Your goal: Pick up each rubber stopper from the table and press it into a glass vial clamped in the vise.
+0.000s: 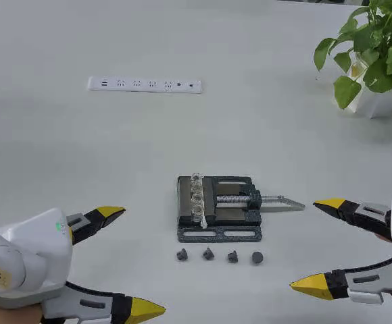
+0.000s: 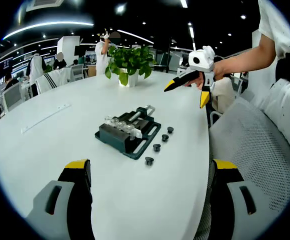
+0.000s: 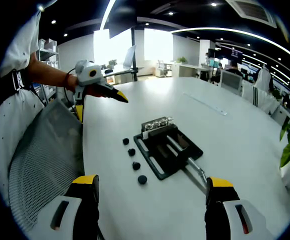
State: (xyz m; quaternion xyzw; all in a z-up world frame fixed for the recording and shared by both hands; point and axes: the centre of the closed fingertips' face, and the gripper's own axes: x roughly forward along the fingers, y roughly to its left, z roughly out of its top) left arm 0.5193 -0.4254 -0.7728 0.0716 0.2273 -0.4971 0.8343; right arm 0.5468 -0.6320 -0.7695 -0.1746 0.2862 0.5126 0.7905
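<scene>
Rubber stoppers [image 1: 208, 254] are dark, small, lined beside the vise [image 1: 231, 214].

vise [image 1: 233, 216]: dark matt metal | vials [image 1: 197, 196]: clear glossy glass | stoppers [image 1: 208, 254]: dull dark rubber | table [image 1: 81, 155]: smooth white

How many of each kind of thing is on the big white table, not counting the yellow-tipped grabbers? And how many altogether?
Small dark grey rubber stoppers: 4
Clear glass vials: 4
Dark metal vise: 1
White power strip: 1
Green potted plant: 1
Total: 11
</scene>
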